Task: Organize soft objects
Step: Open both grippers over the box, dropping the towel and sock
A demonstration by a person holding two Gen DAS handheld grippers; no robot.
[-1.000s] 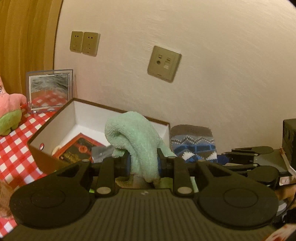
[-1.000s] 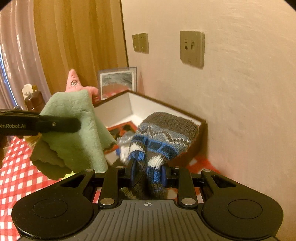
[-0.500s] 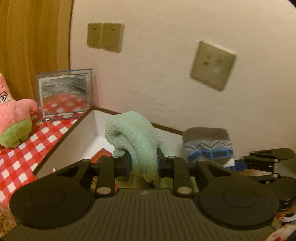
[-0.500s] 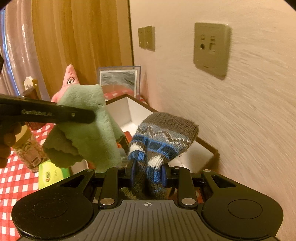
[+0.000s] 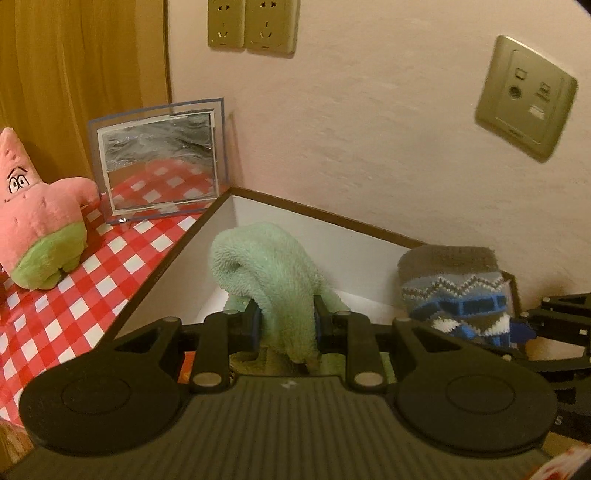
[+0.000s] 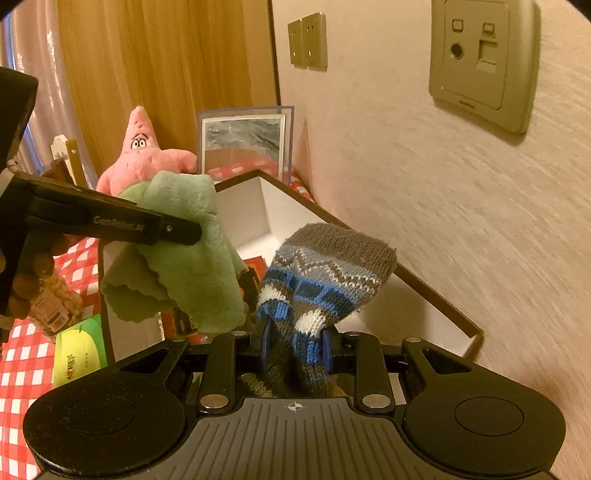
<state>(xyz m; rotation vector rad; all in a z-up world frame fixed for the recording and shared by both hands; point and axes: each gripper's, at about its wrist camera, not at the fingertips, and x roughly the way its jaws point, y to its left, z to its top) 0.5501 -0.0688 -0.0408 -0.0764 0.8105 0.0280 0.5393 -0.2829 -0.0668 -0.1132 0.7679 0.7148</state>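
Left wrist view: we look forward and down along the left tool (image 5: pixel 286 325), close over the open box (image 5: pixel 192 236), facing the wall.
Right wrist view: we look from the right tool (image 6: pixel 295 345), angled left toward the curtain corner.
Shared by both: we see the box, the pink plush (image 6: pixel 147 162), the picture frame (image 5: pixel 159 162), the wall sockets (image 5: pixel 251 26).

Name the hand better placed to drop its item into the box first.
Left, probably: its fluffy mint-green cloth hangs over the brown-rimmed white box, while the right's patterned grey-blue knitted sock sits nearer the box's edge.
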